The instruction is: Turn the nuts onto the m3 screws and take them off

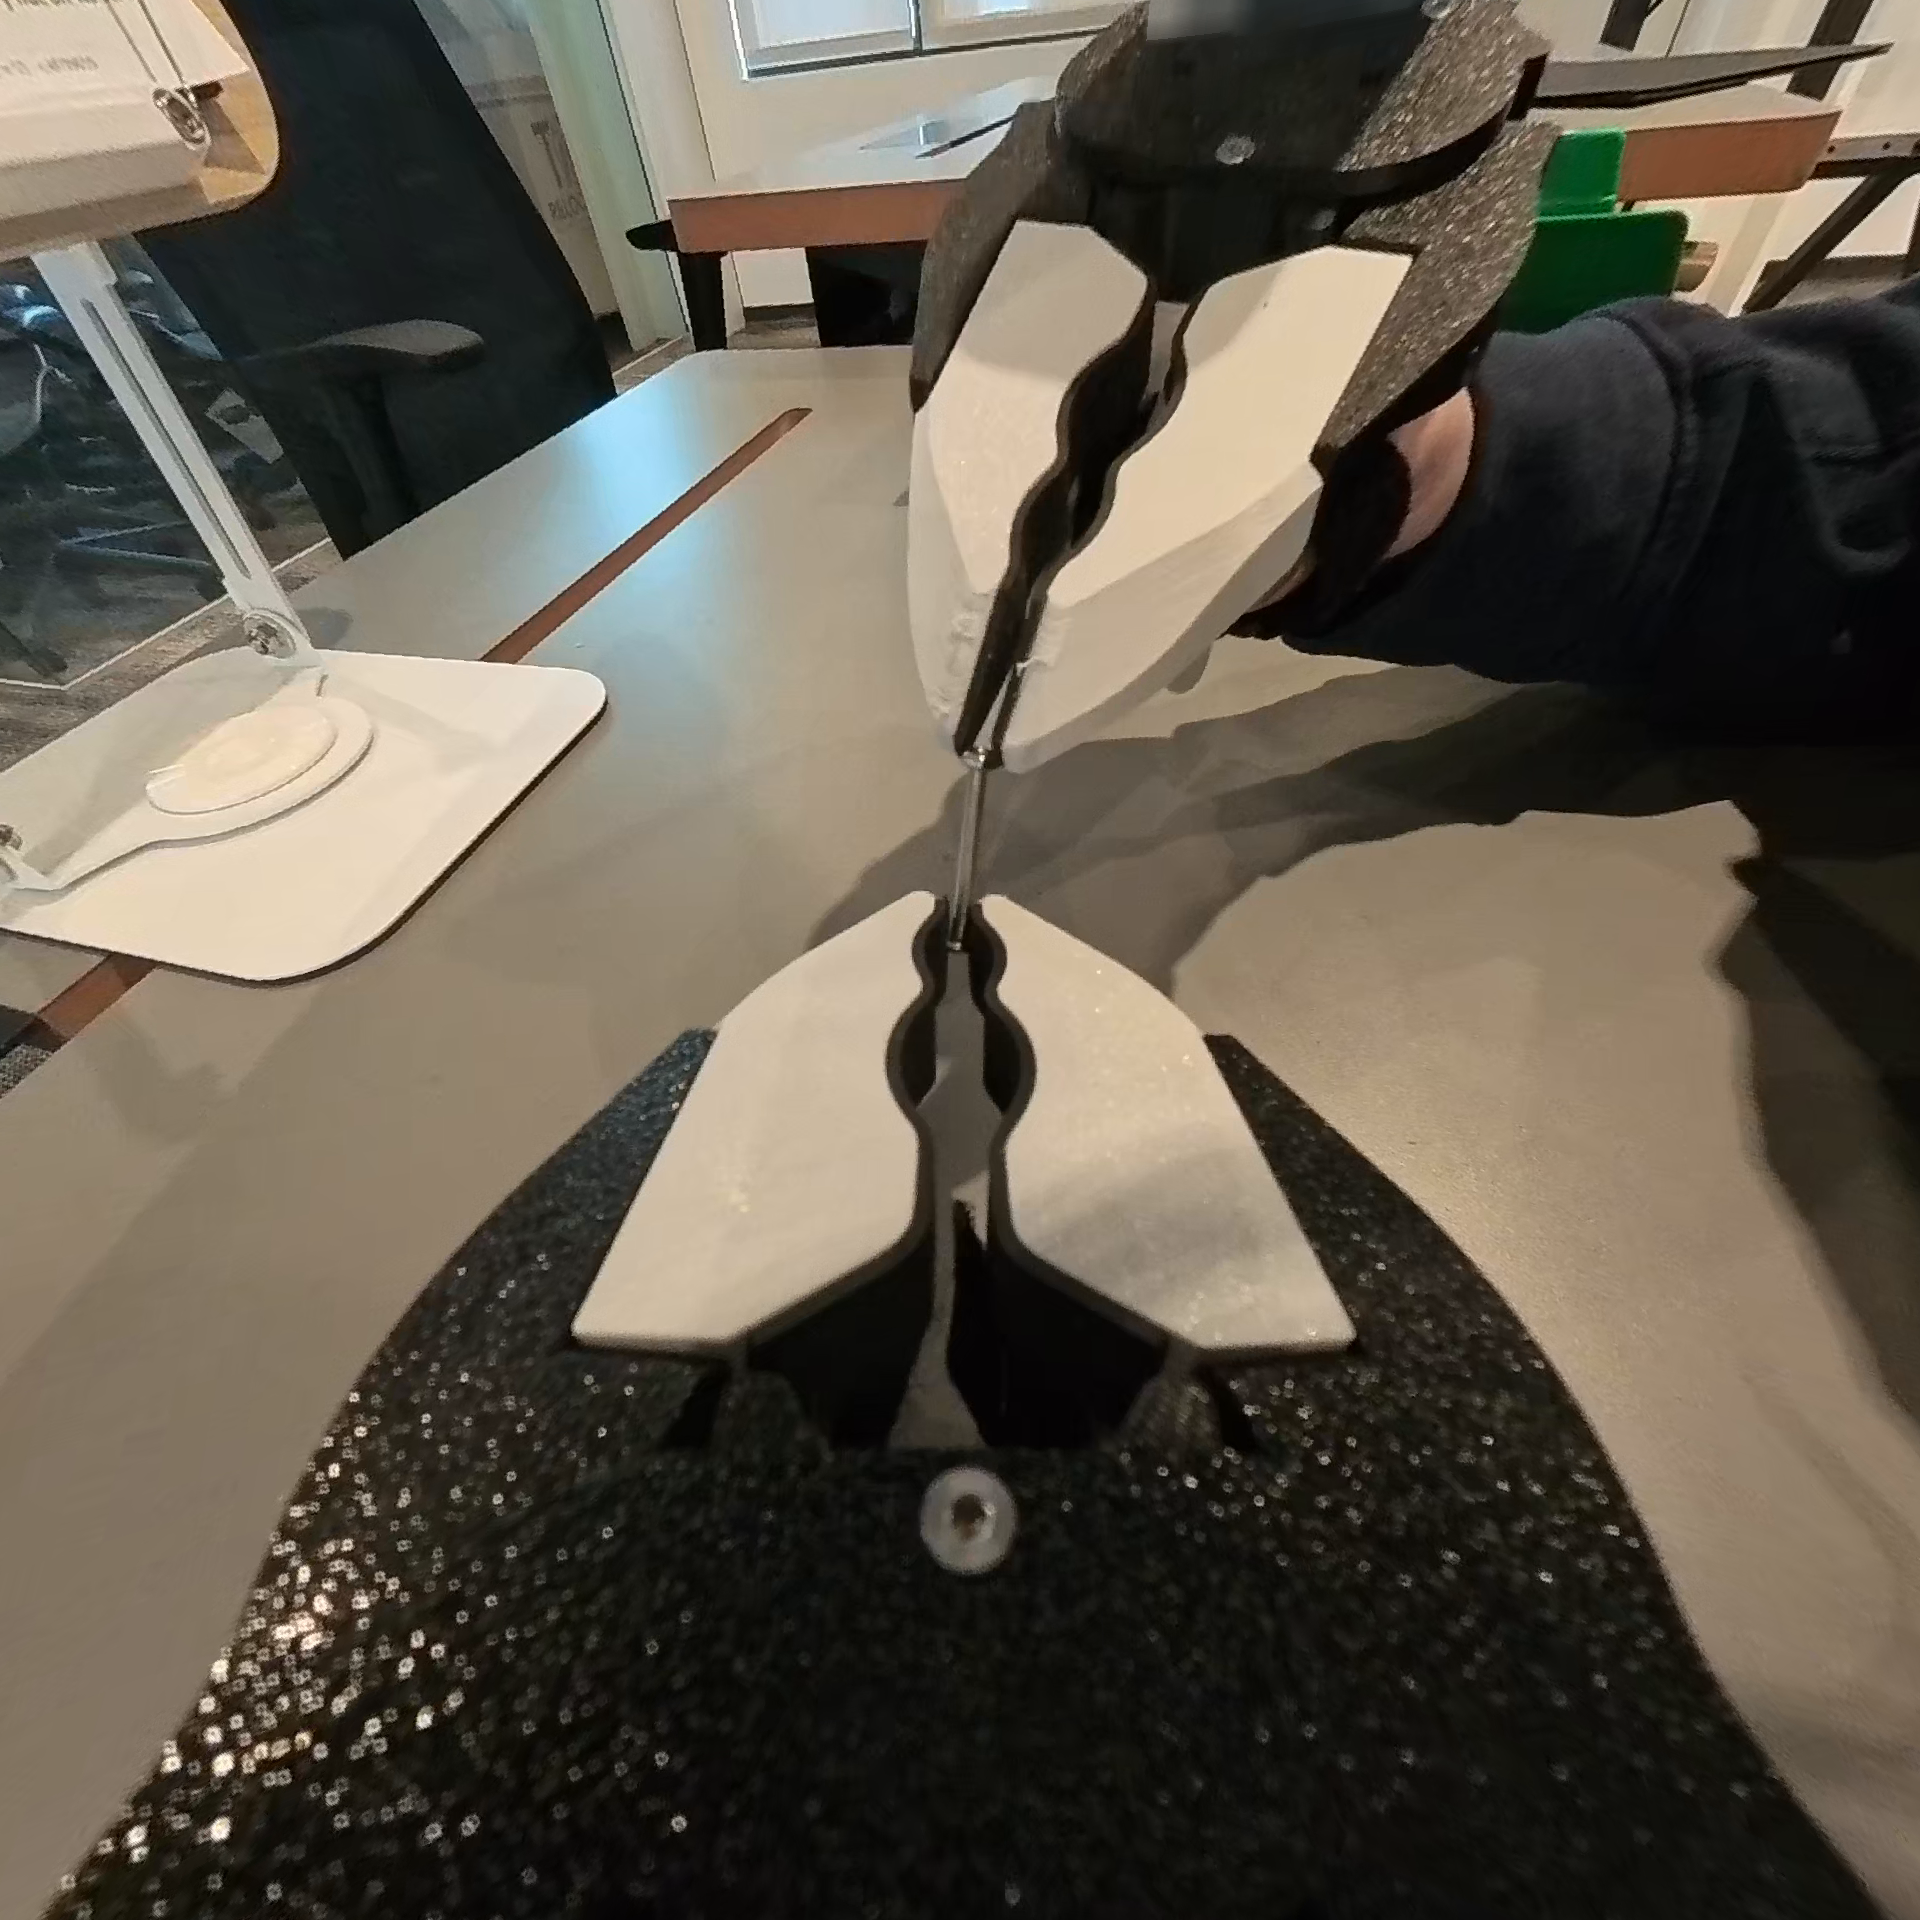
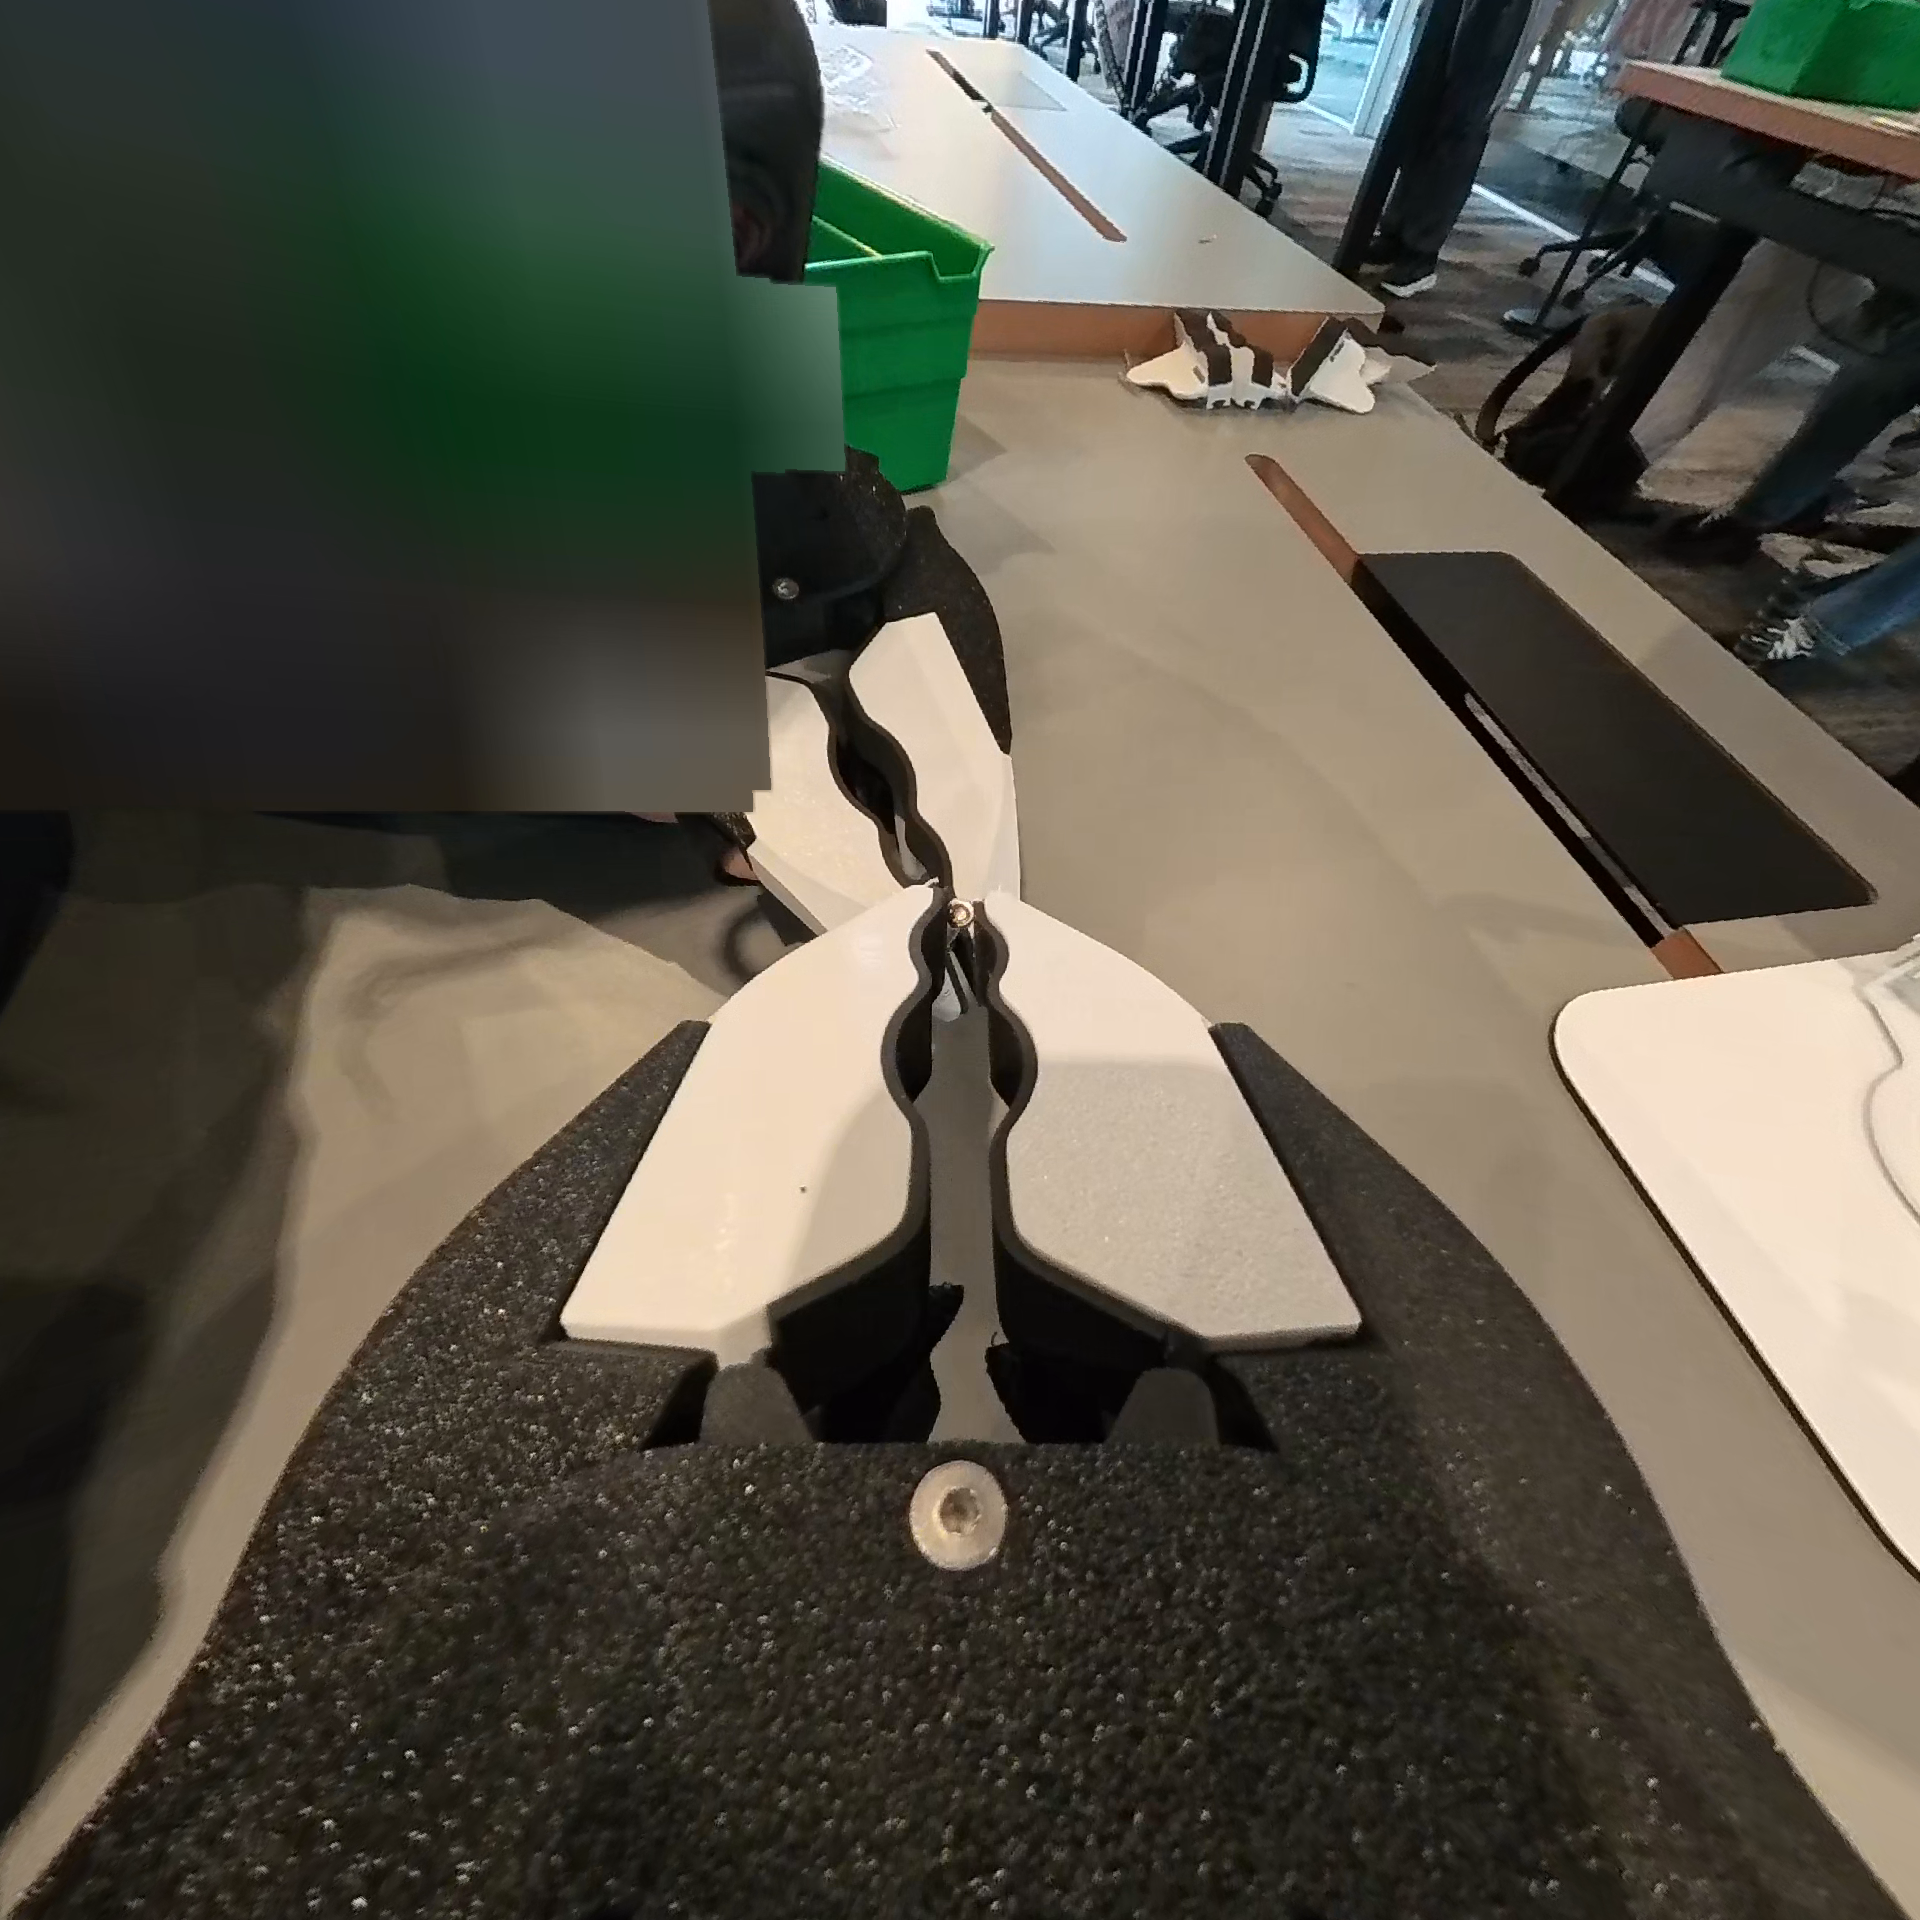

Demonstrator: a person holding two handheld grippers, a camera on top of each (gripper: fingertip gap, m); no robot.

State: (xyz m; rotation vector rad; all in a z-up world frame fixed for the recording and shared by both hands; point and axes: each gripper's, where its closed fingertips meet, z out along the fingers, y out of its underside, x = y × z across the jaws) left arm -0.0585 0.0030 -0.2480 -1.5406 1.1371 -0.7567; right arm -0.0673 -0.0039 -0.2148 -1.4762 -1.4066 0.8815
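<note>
Table: a grey table (image 1: 520, 644) lay under both tools, with a white stand base (image 1: 343, 790) off to the left; the work was held in the air above it
Left gripper: the left gripper (image 1: 956, 914) was clenched on the near end of the screw; its white fingertips (image 1: 883, 935) pinched the shaft
Right gripper: the right gripper (image 1: 982, 743) came in from above and beyond, tips pointing down at the left one, clamped on the nut at the far end; in its own view its tips (image 2: 961, 920) closed about the small metal piece
Screw: the screw (image 1: 968, 831) ran as a thin bright rod between the two sets of tips; its long axis pointed away from the left gripper, straight toward the right
Nut: the nut (image 1: 979, 756) sat at the far end; I judge the turning had to go around that axis
</note>
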